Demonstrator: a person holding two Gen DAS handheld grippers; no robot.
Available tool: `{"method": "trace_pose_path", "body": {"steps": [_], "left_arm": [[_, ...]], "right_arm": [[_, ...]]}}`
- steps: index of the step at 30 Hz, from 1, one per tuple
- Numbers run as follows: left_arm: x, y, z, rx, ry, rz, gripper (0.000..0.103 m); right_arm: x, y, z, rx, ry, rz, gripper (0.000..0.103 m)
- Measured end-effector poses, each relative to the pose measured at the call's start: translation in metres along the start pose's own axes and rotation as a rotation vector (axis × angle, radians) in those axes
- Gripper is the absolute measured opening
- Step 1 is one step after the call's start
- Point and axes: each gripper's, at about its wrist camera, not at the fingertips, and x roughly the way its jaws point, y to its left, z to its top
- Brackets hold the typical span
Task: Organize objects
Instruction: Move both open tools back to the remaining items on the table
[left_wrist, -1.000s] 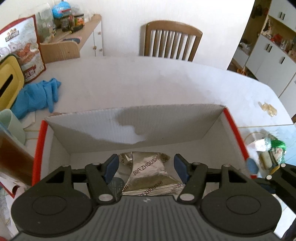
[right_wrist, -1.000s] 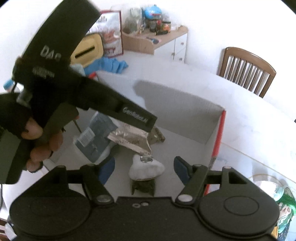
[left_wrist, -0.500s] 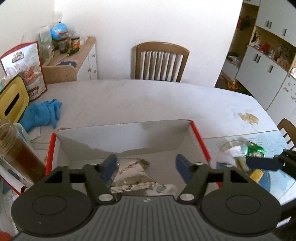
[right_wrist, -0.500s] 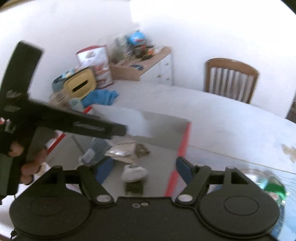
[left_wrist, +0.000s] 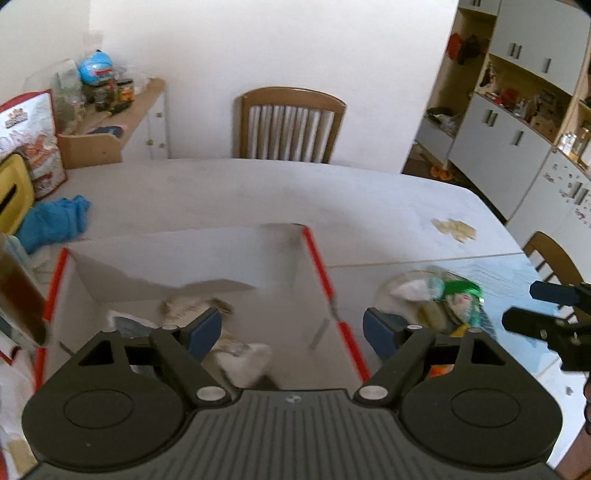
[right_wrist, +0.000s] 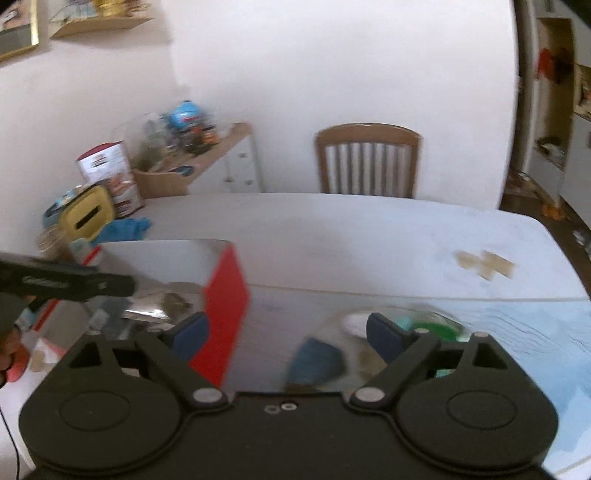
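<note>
White-walled room with a wide pale table (left_wrist: 258, 192), a brown slatted wooden chair (left_wrist: 290, 125) behind it. Far left of the left gripper (left_wrist: 291, 328): a crumpled blue cloth (left_wrist: 51, 221). Under its left pad: an open white cardboard box with red edges (left_wrist: 184, 254), holding silver foil packets (left_wrist: 192, 306) and a white lump. Jaws just widened, released, nothing between. Right of it: a blurred pile of small items, one green (left_wrist: 458, 291). Right gripper (right_wrist: 288, 332) above that pile, jaws also just widened, gripping nothing.
</note>
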Motion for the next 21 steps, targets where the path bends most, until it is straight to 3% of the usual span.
{"method": "trace_pose_path", "body": {"steps": [4, 8, 16, 21], "left_arm": [[0.004, -0.023, -0.010, 0.026, 0.008, -0.045, 0.089], [0.009, -0.047, -0.023, 0.045, 0.019, -0.085, 0.101], [0.019, -0.095, -0.047, 0.103, 0.036, -0.111, 0.101], [0.037, -0.124, -0.064, 0.142, 0.089, -0.125, 0.101]], "right_arm": [[-0.009, -0.030, -0.011, 0.023, 0.007, -0.058, 0.094], [-0.015, -0.057, -0.023, 0.043, 0.021, -0.100, 0.094], [-0.021, -0.102, -0.040, 0.065, 0.060, -0.124, 0.094], [-0.019, -0.117, -0.047, 0.058, 0.087, -0.113, 0.094]]}}
